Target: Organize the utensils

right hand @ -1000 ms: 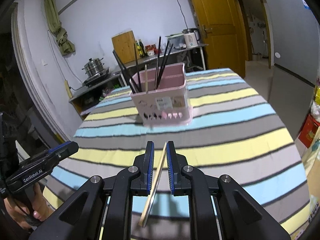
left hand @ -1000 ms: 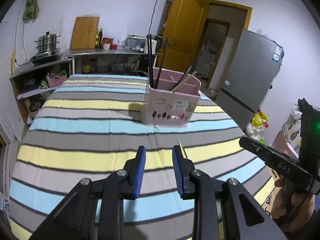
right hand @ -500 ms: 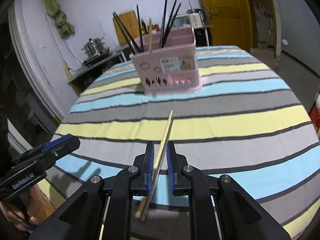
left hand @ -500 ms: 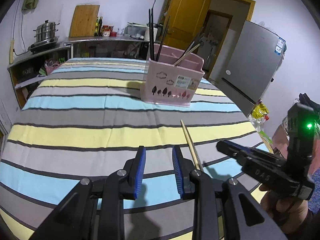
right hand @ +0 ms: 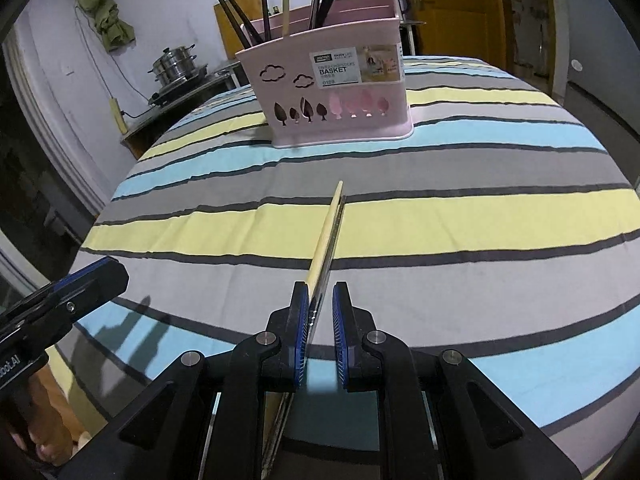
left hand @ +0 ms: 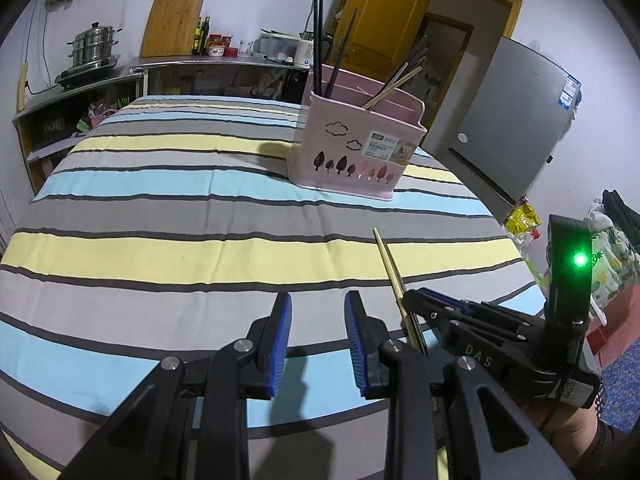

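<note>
A pink utensil basket (left hand: pixel 352 156) (right hand: pixel 340 92) stands on the striped tablecloth (left hand: pixel 160 208), holding several dark chopsticks and a pale one. My right gripper (right hand: pixel 320 288) is shut on a pale wooden chopstick (right hand: pixel 326 236), which slants forward and down, its tip just above or on the yellow stripe in front of the basket. In the left wrist view that chopstick (left hand: pixel 390 264) sticks out of the right gripper (left hand: pixel 416 300), close to the right of my left gripper (left hand: pixel 316 300). The left gripper is open with nothing between its blue pads, low over the cloth.
A grey fridge (left hand: pixel 512 128) and an orange door (left hand: pixel 384 12) lie beyond the table's right side. A steel counter (left hand: pixel 180 66) with a pot, a cutting board and bottles runs along the back wall. The table's near edge lies just under both grippers.
Both grippers have come down toward the tablecloth, the right one more. The chopstick came down with the right gripper and its tip now reaches the cloth. Neither gripper's opening has changed.
</note>
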Tool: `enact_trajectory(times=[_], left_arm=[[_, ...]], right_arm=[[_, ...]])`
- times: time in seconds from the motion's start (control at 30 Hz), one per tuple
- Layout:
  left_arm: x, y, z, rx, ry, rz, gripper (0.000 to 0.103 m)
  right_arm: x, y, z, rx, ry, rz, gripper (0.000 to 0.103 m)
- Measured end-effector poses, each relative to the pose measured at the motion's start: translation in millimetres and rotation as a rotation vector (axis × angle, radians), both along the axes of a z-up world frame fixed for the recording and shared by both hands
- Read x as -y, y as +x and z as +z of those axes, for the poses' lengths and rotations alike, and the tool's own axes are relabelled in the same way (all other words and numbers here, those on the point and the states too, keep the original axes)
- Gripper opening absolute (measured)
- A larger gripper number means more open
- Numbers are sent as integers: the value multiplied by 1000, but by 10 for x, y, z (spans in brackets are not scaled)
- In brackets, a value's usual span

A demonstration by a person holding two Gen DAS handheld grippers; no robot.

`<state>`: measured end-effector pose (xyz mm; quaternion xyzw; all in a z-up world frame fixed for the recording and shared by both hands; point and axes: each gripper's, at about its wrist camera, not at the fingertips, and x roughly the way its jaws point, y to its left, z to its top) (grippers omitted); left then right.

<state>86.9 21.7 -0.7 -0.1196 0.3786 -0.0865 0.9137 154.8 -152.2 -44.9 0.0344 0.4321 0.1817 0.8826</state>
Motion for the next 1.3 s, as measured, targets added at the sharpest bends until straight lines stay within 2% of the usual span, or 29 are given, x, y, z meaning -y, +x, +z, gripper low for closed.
enact_trajectory(times=[0.23, 0.33, 0.53, 0.77, 0.9, 0.93, 1.0, 1.3], left_arm=[[21, 6, -25, -13, -3, -9, 29], [30, 23, -41, -24, -13, -14, 29], [238, 196, -117, -60, -22, -66, 29], [653, 638, -225, -115, -36, -143, 29], [849, 788, -331, -153, 2, -165, 28], [866, 783, -347, -156, 17, -166, 26], [886, 728, -345, -140, 70, -157, 11], [450, 251, -343, -141, 73, -85, 7]], right_arm=[[25, -57, -5, 7, -60, -6, 12], [82, -86, -15, 7, -78, -10, 7], [321, -124, -12, 4, -59, -58, 6], [638, -144, -5, -1, -19, -144, 6], [712, -154, 4, -10, 9, -156, 6], [720, -156, 4, -11, 13, -157, 6], [724, -164, 5, -13, 17, -157, 6], [713, -228, 1, -17, 44, -142, 6]])
